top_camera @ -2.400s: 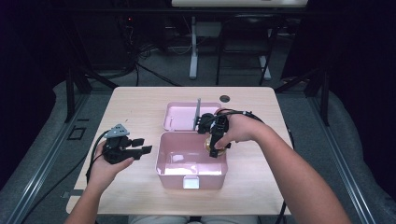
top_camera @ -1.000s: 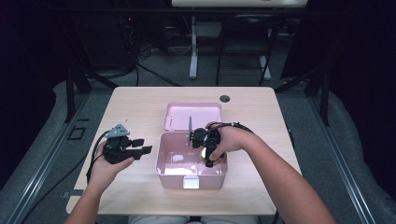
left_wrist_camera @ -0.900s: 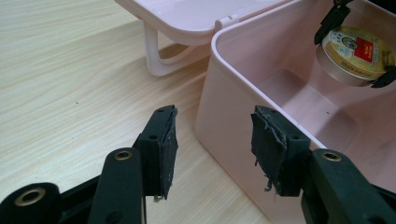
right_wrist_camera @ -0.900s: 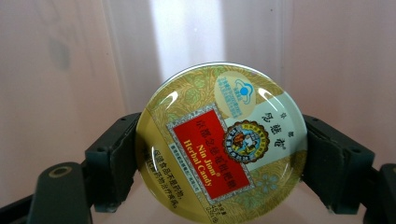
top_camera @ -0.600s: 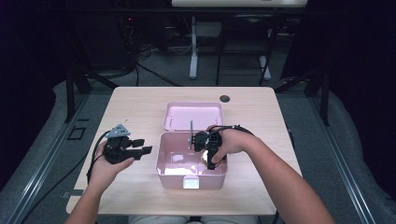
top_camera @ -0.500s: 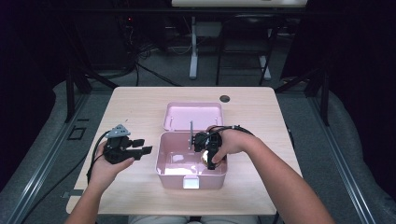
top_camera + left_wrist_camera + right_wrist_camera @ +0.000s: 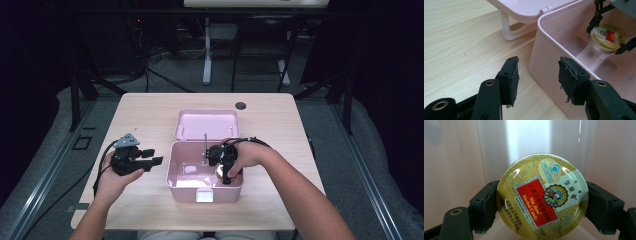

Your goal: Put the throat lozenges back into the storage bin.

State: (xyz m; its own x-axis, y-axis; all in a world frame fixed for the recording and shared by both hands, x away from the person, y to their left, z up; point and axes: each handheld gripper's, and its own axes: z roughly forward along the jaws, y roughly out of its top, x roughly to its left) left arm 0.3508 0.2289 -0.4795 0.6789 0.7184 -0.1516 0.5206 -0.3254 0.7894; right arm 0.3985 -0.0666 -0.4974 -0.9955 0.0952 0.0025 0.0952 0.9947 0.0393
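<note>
Between the jaws of the right gripper (image 7: 541, 202), a round gold candy tin (image 7: 542, 196) sits clamped, one pad pressed to each side of its rim; the lid reads "Nin Jiom Herbal Candy" on a red panel. Just beyond the tin rises the inner wall of the pink plastic box (image 7: 454, 157), with a bright strip of light down its middle. From the high view the right gripper (image 7: 226, 165) reaches down into the box (image 7: 172, 172), near its right-hand side, with the tin (image 7: 220, 172) held low inside it.

Beside the box's outer left wall, the left gripper (image 7: 537, 77) hovers over the table (image 7: 461, 37) with its jaws standing wide apart and nothing between them. Just past its right pad comes the rim of the box (image 7: 541, 27), and farther in lies the tin (image 7: 607, 38) between the other gripper's black fingertips (image 7: 595, 22). Beyond the left pad, the box's open lid (image 7: 524, 7) and its white handle loop (image 7: 507, 27) rest on the table. In the high view the left gripper (image 7: 147, 157) is level, pointing toward the box, with the lid (image 7: 206, 124) lying flat behind it.
</note>
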